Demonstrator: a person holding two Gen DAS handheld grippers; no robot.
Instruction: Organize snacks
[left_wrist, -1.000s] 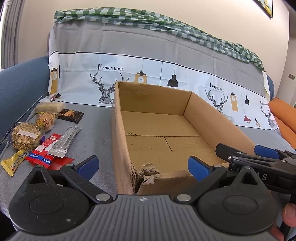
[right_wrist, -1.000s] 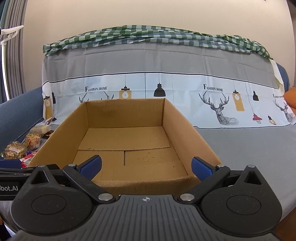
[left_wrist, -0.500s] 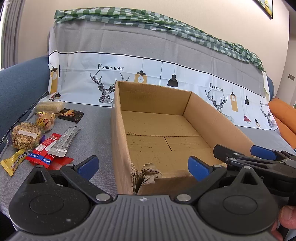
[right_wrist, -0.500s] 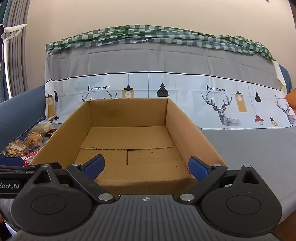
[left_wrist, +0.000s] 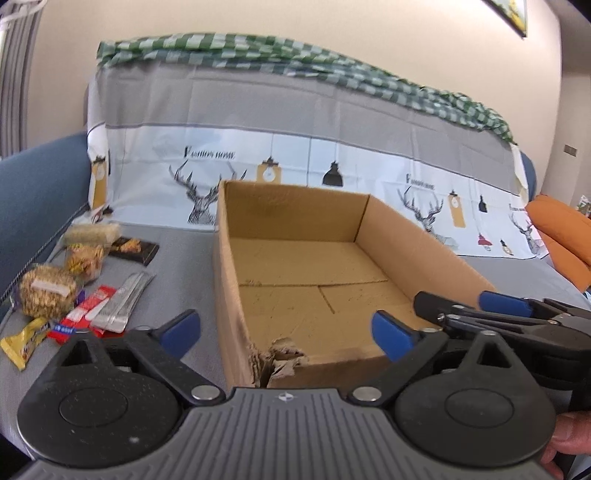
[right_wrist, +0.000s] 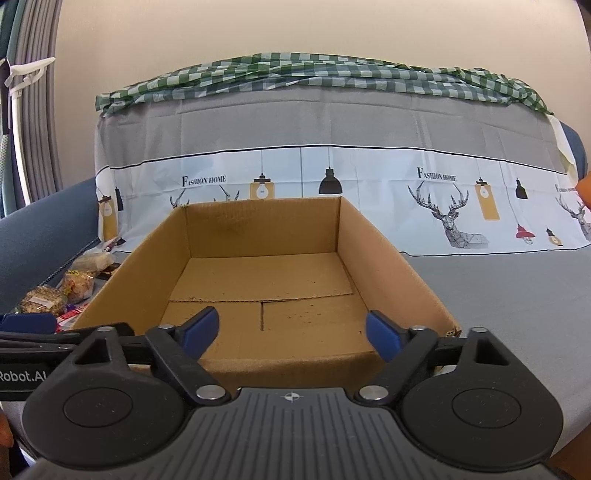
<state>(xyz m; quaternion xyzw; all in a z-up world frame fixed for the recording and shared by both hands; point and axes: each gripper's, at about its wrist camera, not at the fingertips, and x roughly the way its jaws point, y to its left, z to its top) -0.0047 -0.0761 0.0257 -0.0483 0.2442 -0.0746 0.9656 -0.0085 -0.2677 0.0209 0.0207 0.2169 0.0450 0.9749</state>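
Note:
An empty open cardboard box (left_wrist: 255, 280) (right_wrist: 384, 254) sits on the grey sofa cover, its near left corner torn. Several snacks lie left of it: a clear bag of granola (left_wrist: 46, 297) (right_wrist: 42, 300), a second clear bag (left_wrist: 84, 256), a silver packet (left_wrist: 123, 301), red packets (left_wrist: 83, 315), a yellow packet (left_wrist: 22, 343) and a dark bar (left_wrist: 133, 248). My left gripper (left_wrist: 286, 330) is open and empty at the box's near edge. My right gripper (right_wrist: 291, 332) is open and empty in front of the box; it also shows in the left wrist view (left_wrist: 472, 308).
The sofa back is draped with a deer-print cover (right_wrist: 332, 177) and a green checked cloth (right_wrist: 314, 70). A blue armrest (left_wrist: 33, 192) rises on the left. An orange cushion (left_wrist: 561, 236) lies at the far right.
Both grippers have lifted and drawn back a little, so the box sits lower in both views. Nothing was taken hold of.

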